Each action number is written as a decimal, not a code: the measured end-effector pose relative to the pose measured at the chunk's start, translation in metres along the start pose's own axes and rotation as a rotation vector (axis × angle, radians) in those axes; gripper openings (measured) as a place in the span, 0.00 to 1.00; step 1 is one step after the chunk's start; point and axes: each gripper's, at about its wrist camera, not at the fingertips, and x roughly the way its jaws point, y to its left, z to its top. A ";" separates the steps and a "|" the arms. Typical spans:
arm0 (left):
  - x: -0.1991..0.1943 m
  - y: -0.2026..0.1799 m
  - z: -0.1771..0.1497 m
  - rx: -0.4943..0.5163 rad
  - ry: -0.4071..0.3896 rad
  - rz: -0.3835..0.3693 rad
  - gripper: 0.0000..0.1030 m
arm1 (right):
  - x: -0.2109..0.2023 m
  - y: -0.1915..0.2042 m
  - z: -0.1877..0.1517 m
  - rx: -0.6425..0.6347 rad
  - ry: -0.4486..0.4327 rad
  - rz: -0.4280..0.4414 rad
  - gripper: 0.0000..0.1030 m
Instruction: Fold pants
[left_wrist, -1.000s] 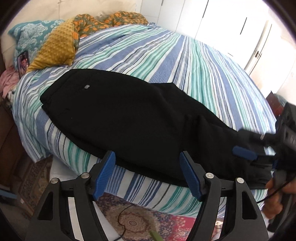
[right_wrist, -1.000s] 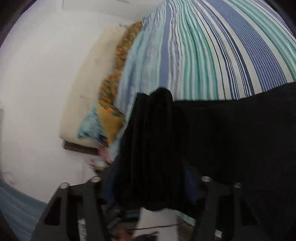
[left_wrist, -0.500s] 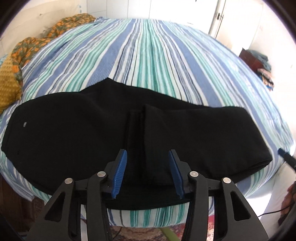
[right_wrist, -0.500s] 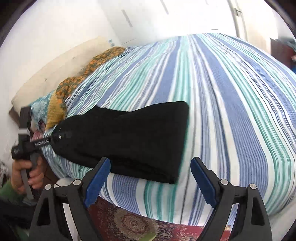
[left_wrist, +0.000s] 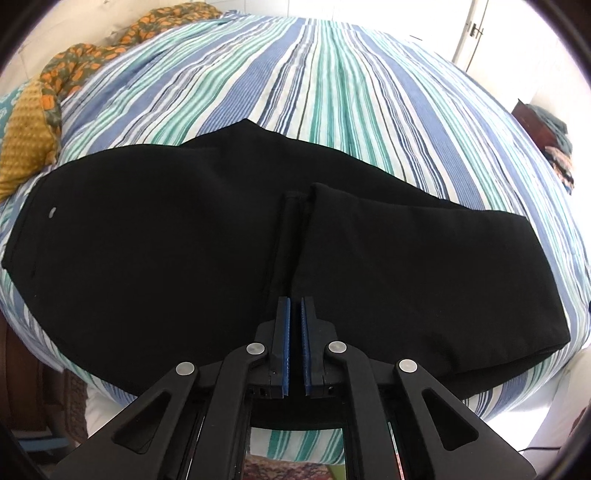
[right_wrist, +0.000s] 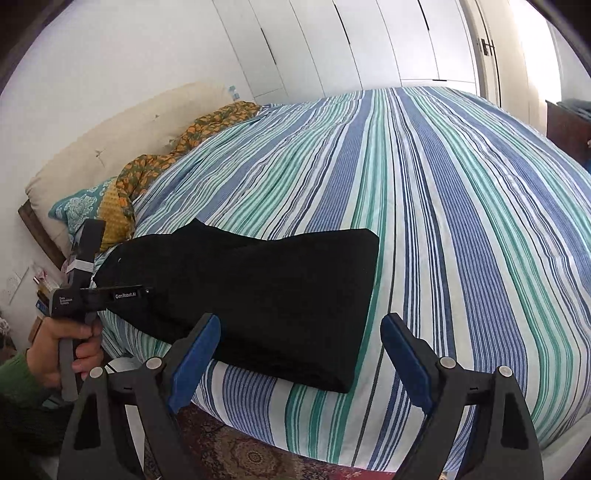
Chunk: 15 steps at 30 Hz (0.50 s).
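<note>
Black pants (left_wrist: 166, 258) lie across the near edge of a striped bed (left_wrist: 332, 92), with the leg end folded back so its hem (left_wrist: 291, 206) rests at the middle. My left gripper (left_wrist: 294, 301) points down at the near end of that hem, and its blue pads are pressed together on the fabric. In the right wrist view a hand holds the left gripper (right_wrist: 147, 290) at the pants' (right_wrist: 258, 295) near left side. My right gripper (right_wrist: 299, 321) stands open just above the folded right end, with nothing between its fingers.
Pillows (right_wrist: 85, 203) and an orange patterned blanket (left_wrist: 122, 29) lie at the head of the bed. White wardrobe doors (right_wrist: 369, 44) line the far wall. A patterned rug (right_wrist: 255, 458) covers the floor below the bed edge. Dark wooden furniture (left_wrist: 535, 125) stands at the right.
My left jaws closed from wide apart onto the hem as the gripper moved over the pants' middle. My right gripper let go of the leg end, swung back and now faces the folded pants.
</note>
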 end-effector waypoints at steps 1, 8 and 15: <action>0.001 0.000 0.000 -0.004 -0.001 -0.002 0.04 | -0.001 0.002 0.004 -0.001 -0.005 0.006 0.86; 0.005 0.004 -0.005 -0.026 -0.010 -0.024 0.04 | 0.030 0.030 0.028 -0.061 0.044 0.129 0.88; 0.006 0.005 -0.008 -0.017 -0.010 -0.027 0.05 | 0.097 0.016 0.002 -0.014 0.338 0.103 0.88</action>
